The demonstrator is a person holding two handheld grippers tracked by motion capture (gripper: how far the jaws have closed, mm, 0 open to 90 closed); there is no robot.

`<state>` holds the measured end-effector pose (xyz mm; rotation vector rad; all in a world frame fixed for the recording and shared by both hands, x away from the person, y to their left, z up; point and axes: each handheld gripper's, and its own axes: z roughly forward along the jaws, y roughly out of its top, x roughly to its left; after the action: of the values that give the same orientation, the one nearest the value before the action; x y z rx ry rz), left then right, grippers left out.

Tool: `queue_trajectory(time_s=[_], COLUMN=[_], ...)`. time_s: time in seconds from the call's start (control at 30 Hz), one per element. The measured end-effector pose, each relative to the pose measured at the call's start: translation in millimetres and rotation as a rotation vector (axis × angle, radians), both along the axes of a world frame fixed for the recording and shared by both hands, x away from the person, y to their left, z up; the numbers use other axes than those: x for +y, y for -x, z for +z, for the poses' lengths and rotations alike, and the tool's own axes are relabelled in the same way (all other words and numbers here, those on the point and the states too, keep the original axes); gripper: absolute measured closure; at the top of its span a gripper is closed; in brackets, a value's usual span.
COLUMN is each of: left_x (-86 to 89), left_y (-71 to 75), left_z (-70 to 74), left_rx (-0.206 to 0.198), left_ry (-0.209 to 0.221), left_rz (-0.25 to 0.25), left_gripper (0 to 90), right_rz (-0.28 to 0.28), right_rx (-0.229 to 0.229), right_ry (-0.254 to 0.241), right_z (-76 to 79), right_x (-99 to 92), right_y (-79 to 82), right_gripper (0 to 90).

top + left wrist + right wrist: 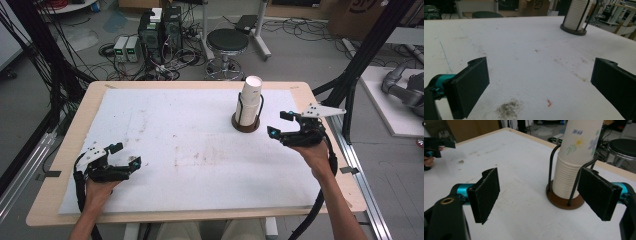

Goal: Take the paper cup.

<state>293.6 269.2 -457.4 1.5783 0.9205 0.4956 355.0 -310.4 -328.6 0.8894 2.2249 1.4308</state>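
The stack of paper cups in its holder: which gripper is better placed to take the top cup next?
Probably the right. The right gripper is beside the stack of paper cups, jaws open toward it. The left gripper rests near the table's front left, far from the stack.

Grey floor (295, 55) behind the wood-edged bench (65, 150) with stained white mat (175, 135), black round stool (227, 41), PC towers (161, 29) in tangled cables (172, 62), cardboard boxes (357, 15) at back, black frame struts (367, 47) right.
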Motion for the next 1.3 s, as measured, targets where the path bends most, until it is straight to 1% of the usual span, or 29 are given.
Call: queue_trajectory(time_s=[0.1,0.13,0.17,0.2,0.23,0.27,0.3,0.43,0.5,0.53,0.57,0.63,0.7,0.77,0.8,0.87,0.9,0.93,1.0,1.03,1.07,1.17,1.2,1.27,1.3], left_x=[-0.1,-0.1,-0.2,0.0,0.0,0.0,0.1,-0.1,-0.1,-0.1,-0.1,-0.1,-0.4,-0.3,-0.2,-0.2,-0.2,-0.1,-0.1,0.1,0.2,0.6,0.5,0.5,0.6], left_y=[-0.2,-0.2,-0.2,-0.5,-0.5,-0.5,-0.6,-0.9,-1.0,-1.0,-1.0,-0.9,-0.6,-0.6,-0.5,-0.5,-0.5,-0.5,-0.5,-0.7,-0.7,-1.2,-1.3,-1.3,-1.3], left_z=[0.1,0.1,0.1,0.1,0.0,0.0,0.1,0.1,0.1,0.1,0.0,0.1,0.1,0.1,0.1,0.0,0.0,0.1,0.0,0.1,0.0,-0.1,0.0,-0.1,-0.1], left_rx=[0.003,0.003,0.003,0.005,0.006,0.006,0.007,0.01,0.011,0.011,0.011,0.01,0.007,0.007,0.007,0.007,0.007,0.007,0.007,0.007,0.01,0.01,0.01,0.011,0.011], left_ry=[-0.001,-0.001,0.0,-0.001,-0.001,-0.001,-0.001,-0.001,0.0,0.0,0.0,-0.001,-0.001,-0.002,-0.001,0.0,0.0,0.0,0.001,0.0,0.003,0.002,0.002,0.002,0.002], left_rz=[-0.002,-0.002,-0.001,-0.002,-0.002,-0.002,-0.002,-0.005,-0.005,-0.005,-0.004,-0.006,-0.006,-0.006,-0.006,-0.004,-0.004,-0.005,-0.004,-0.005,-0.006,-0.008,-0.008,-0.007,-0.007], left_gripper=[1.7,1.7,1.7,1.7,1.8,1.8,1.8,1.7,1.7,1.8,1.7,1.8,1.7,1.7,1.7,1.8,1.7,1.8,1.8,1.7,1.8,1.8,1.7,1.8,1.7], right_rz=[-0.01,-0.01,-0.012,-0.016,-0.018,-0.018,-0.015,-0.007,-0.004,-0.004,0.002,0.002,0.001,0.0,0.001,0.007,0.007,0.01,0.01,0.018,0.026,0.031,0.03,0.035,0.037], right_rx=[0.001,0.001,0.008,0.013,0.013,0.013,0.021,0.046,0.056,0.056,0.06,0.071,0.082,0.09,0.09,0.103,0.103,0.108,0.116,0.126,0.123,0.143,0.156,0.161,0.171], right_ry=[0.024,0.024,0.028,0.047,0.054,0.054,0.072,0.129,0.151,0.151,0.173,0.191,0.202,0.227,0.24,0.25,0.25,0.277,0.282,0.297,0.301,0.334,0.342,0.361,0.369], right_z=[15.0,15.0,18.0,25.8,29.0,29.0,35.2,47.4,53.6,53.6,60.8,66.1,71.2,76.3,78.6,82.5,82.5,85.7,86.9,90.2,91.0,93.0,93.6,94.8,95.6], right_x=[-0.2,-0.2,-0.2,-0.7,-1.2,-1.2,-1.5,0.0,1.3,1.3,3.8,5.6,7.9,10.9,12.3,15.5,15.5,20.1,21.9,26.5,28.3,33.1,34.8,37.6,38.5], right_y=[-8.2,-8.2,-10.2,-16.5,-19.8,-19.8,-25.7,-38.6,-45.2,-45.2,-51.9,-58.1,-65.4,-72.5,-75.6,-82.1,-82.1,-87.6,-89.4,-95.8,-99.0,-108.5,-111.4,-117.0,-119.8], right_gripper=[18.6,18.6,18.6,18.6,18.6,18.6,18.6,18.6,17.3,17.3,17.3,15.0,14.9,14.3,14.1,14.1,14.1,14.1,14.1,14.1,14.1,14.2,14.2,14.2,14.2])
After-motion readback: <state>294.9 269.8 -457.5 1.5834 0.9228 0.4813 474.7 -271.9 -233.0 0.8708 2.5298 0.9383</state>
